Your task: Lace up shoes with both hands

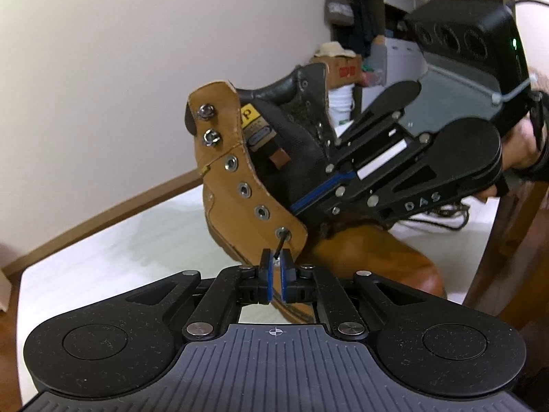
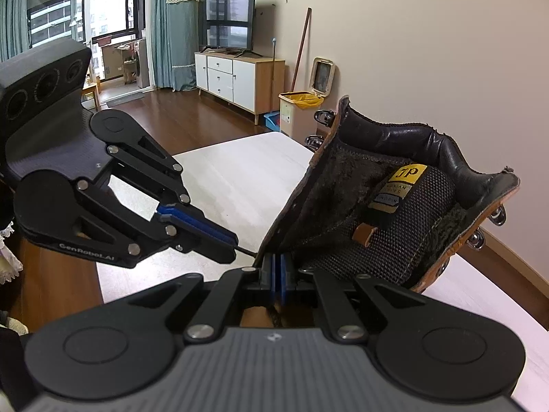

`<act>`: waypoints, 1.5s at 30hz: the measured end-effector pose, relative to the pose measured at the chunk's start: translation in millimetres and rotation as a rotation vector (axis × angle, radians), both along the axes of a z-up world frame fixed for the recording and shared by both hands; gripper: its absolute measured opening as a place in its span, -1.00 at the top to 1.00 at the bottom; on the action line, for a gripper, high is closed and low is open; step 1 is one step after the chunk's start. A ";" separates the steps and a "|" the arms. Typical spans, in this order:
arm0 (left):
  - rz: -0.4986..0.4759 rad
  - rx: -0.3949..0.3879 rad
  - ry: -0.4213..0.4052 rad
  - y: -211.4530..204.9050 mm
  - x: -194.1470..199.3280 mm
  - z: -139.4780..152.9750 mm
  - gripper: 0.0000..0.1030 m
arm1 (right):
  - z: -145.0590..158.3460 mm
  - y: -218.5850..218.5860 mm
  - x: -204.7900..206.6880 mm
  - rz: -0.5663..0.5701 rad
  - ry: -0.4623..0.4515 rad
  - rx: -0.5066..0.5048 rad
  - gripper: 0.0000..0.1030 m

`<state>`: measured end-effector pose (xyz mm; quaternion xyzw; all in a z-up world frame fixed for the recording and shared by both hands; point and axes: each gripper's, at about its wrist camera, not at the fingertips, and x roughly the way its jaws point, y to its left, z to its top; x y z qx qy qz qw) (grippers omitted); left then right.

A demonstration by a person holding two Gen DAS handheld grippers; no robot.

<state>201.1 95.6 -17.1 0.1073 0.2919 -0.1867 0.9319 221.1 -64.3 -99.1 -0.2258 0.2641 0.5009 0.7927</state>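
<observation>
Left gripper: jaws standing almost closed, blue pads pinching the black tip of the lace just below the lowest eyelet on the near flap of the boot. The lace tip is running straight from the pads up into that eyelet.

Right gripper: jaws sitting closed, pads together, reaching into the boot's throat at the base of the tongue; whether anything is caught between the pads cannot be told. In the left wrist view it is coming in from the right, its fingers passing behind the near flap, with a hand gripping its handle.

Boot: tan leather, black padded collar, yellow label on the tongue, standing on a white worktop with its eyelet flaps spread open. Three further ring eyelets are sitting empty above the threaded one, then two metal hooks near the top.

Surroundings: pale wall behind the boot; a television on a white cabinet and a bin with a yellow liner standing well apart across the wooden floor.
</observation>
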 end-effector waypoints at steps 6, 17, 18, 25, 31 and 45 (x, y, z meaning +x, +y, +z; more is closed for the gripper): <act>-0.016 0.001 -0.007 2.4 0.5 -0.5 0.88 | 1.4 -0.9 -2.1 0.008 -0.003 -0.006 0.92; -0.038 0.055 -0.007 -14.0 11.5 -5.1 0.91 | -0.8 -0.7 2.1 0.005 0.005 -0.002 0.92; -0.038 0.036 -0.004 -12.7 11.2 -5.7 0.94 | -0.8 -1.1 2.0 0.004 0.007 -0.001 0.91; -0.009 -0.020 -0.044 -4.3 2.7 -4.7 0.97 | -2.3 -4.5 2.5 -0.014 0.027 0.018 0.91; 0.069 -0.009 -0.064 9.3 -9.2 -2.0 0.97 | 4.4 -16.3 -1.3 -0.060 0.019 0.072 0.80; 0.654 0.166 -0.007 151.6 -89.9 3.0 0.96 | 1.4 -157.8 -21.1 -0.588 0.088 0.305 0.77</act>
